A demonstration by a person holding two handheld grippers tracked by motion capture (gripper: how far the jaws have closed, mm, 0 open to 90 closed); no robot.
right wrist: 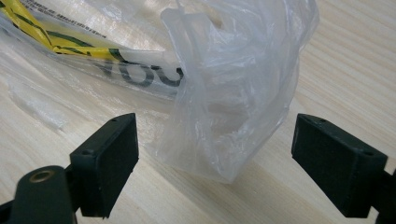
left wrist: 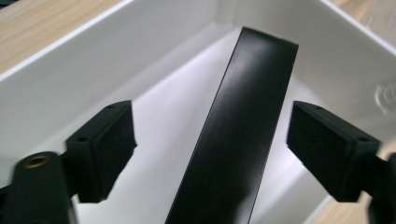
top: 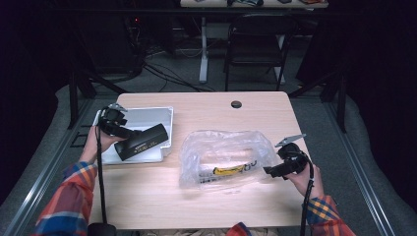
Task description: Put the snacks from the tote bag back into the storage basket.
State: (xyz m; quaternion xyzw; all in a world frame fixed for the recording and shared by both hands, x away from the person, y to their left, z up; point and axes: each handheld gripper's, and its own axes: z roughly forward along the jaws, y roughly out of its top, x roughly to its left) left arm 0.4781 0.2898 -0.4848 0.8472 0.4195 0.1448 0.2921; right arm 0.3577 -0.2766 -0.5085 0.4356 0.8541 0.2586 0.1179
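A long black box (top: 143, 141) lies slanted in a white tray (top: 147, 114) at the table's left. My left gripper (top: 127, 132) is at the box's left end. In the left gripper view that gripper (left wrist: 212, 135) is open, and the glossy box (left wrist: 243, 116) runs up between the jaws without touching either pad, with the tray wall (left wrist: 107, 60) behind. A crumpled clear plastic bag (top: 223, 156) with yellow and black print lies mid-table. My right gripper (top: 271, 171) is at its right edge, open (right wrist: 215, 135), with a bunched corner of the bag (right wrist: 229, 93) between the jaws.
A round cable hole (top: 236, 104) sits near the table's far edge. Beyond the table stand a folding chair (top: 255, 44) and a desk leg (top: 203, 49), with cables on the floor. Bare wood lies in front of the bag and tray.
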